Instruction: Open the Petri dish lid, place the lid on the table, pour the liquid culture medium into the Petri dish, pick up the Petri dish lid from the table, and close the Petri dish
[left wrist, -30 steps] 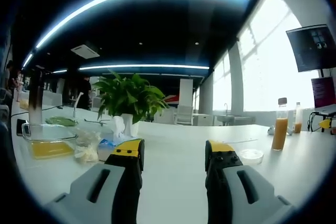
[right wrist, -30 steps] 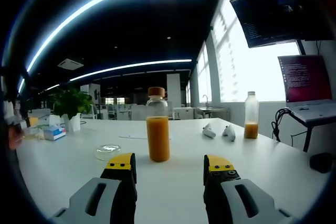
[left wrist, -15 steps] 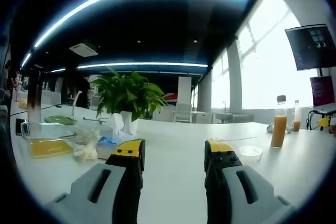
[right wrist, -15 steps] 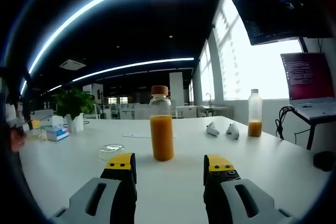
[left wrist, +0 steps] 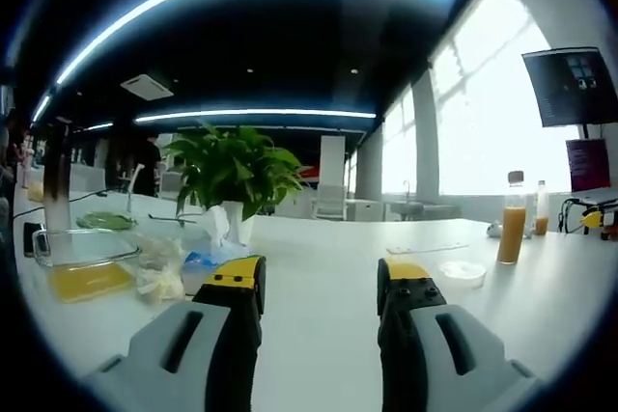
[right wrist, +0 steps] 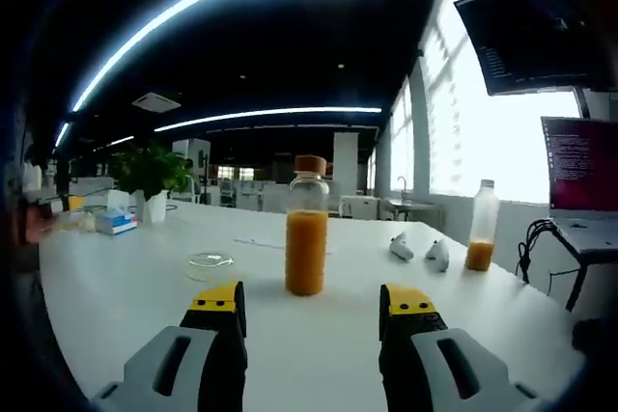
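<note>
A clear Petri dish (right wrist: 210,261) with its lid on rests on the white table (right wrist: 126,306), left of a glass bottle (right wrist: 307,227) of orange liquid with a brown cap. My right gripper (right wrist: 314,304) hangs open just short of the bottle, nothing between its jaws. In the left gripper view the same dish (left wrist: 463,272) and bottle (left wrist: 512,219) lie far off to the right. My left gripper (left wrist: 319,282) is open and empty above the bare table (left wrist: 319,248).
A second bottle (right wrist: 480,227) with orange liquid and two white objects (right wrist: 419,252) stand at the right. A potted plant (left wrist: 235,178), a tissue box (left wrist: 201,262), a glass tray (left wrist: 82,262) with yellow contents and a laptop (right wrist: 584,185) ring the table.
Both views have shifted slightly with the hands; the right gripper's camera has swung a little left, so the bottle sits further right in view. Jaws stay open; nothing on the table moved.
</note>
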A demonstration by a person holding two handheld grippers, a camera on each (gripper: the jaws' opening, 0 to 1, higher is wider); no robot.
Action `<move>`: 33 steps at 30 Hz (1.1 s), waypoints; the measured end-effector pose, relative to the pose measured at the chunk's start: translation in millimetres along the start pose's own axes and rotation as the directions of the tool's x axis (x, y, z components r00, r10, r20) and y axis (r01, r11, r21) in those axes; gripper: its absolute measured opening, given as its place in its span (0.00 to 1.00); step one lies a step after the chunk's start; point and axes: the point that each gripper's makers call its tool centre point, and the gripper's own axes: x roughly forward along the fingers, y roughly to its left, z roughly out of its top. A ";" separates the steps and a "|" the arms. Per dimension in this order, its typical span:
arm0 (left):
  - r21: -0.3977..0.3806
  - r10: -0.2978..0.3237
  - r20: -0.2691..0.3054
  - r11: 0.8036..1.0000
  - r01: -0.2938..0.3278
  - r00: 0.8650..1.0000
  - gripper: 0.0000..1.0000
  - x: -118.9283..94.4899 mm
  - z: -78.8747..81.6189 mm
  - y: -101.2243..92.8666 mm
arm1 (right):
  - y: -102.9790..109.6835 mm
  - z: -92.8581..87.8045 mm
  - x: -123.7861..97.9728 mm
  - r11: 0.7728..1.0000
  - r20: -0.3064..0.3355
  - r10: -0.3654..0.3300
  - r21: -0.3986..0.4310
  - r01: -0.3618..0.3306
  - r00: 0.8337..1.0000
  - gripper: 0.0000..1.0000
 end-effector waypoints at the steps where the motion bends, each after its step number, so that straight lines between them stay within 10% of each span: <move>1: -0.009 -0.014 0.001 1.000 0.014 1.000 0.39 1.2 0.7 -0.4 | -1.0 0.3 0.5 1.000 -0.002 0.008 0.003 -0.008 1.000 0.50; 19: -0.086 -0.312 -0.005 0.947 0.311 0.950 0.40 14.9 8.7 -58.3 | 25.2 13.2 13.8 0.976 0.000 0.215 -0.018 -0.215 0.977 0.51; 28: -0.086 -0.333 -0.029 0.940 0.329 0.943 0.40 28.9 13.6 -50.3 | 41.9 34.4 26.6 0.949 0.030 0.314 -0.035 -0.313 0.949 0.51; 33: -0.037 -0.411 -0.057 0.911 0.410 0.910 0.42 36.1 15.0 -64.9 | 46.9 39.9 35.9 0.934 0.024 0.357 -0.041 -0.356 0.934 0.52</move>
